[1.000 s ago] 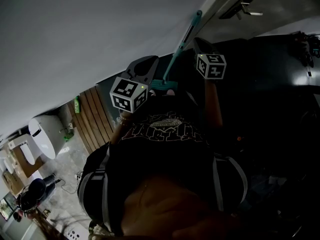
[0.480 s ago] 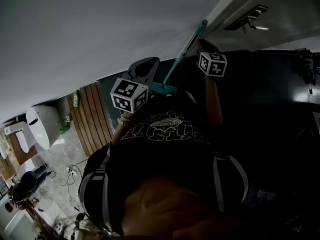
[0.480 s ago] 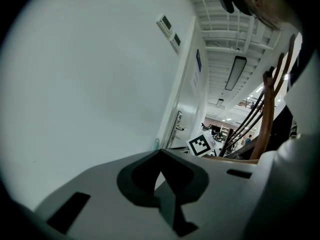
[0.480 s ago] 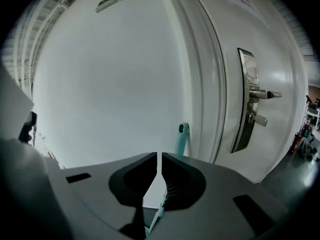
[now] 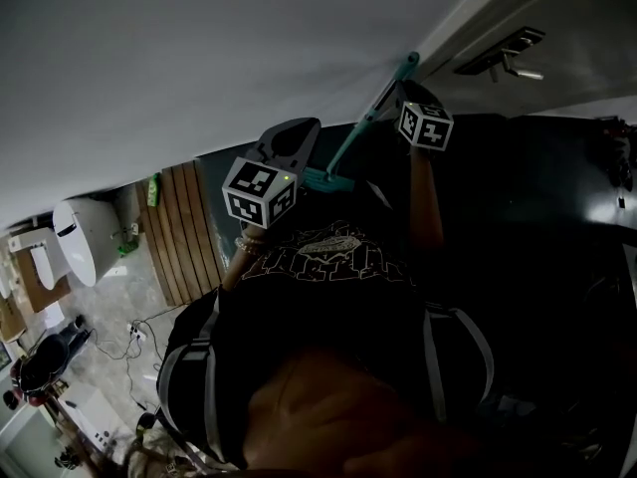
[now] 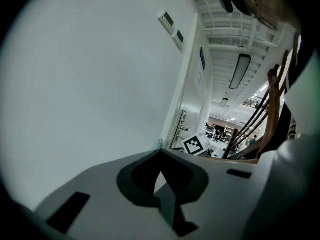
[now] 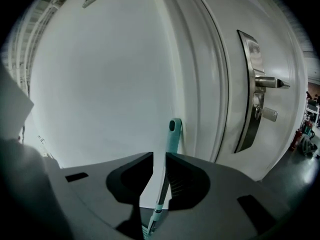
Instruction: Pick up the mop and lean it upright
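Both arms reach forward from the torso, the left gripper [image 5: 299,129] held lower and nearer the chest with its 2 jaws drawn together at the tips, the right gripper [image 5: 406,90] raised higher on an extended forearm [image 5: 426,202], its 2 jaws parted by a narrow gap.

A long-handled teal mop [image 5: 366,118] leans steeply against the white wall [image 5: 199,48]. The right gripper [image 5: 403,94] sits at its handle, seemingly around it. The left gripper [image 5: 296,132] hangs beside the mop's head.
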Available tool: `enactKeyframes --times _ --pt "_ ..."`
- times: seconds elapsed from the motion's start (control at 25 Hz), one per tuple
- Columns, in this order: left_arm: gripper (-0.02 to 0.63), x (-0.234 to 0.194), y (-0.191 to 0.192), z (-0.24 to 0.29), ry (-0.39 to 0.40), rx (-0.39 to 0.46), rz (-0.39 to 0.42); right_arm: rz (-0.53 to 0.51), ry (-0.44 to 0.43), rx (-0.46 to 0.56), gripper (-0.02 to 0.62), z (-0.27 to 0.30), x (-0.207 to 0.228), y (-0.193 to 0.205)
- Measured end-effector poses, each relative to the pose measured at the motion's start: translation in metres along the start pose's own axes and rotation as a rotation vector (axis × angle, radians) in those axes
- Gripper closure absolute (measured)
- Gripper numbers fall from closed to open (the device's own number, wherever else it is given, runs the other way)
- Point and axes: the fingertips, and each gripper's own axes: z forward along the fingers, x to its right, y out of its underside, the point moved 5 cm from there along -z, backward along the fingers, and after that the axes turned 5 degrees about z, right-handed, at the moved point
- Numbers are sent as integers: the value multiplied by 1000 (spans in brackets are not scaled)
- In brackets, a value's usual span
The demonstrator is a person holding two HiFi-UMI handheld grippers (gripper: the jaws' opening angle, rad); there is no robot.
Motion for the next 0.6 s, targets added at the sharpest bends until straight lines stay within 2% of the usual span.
enactKeyframes --times 0.6 --pt "560 -12 0 14 -65 -11 -29 48 31 -28 486 40 25 -2"
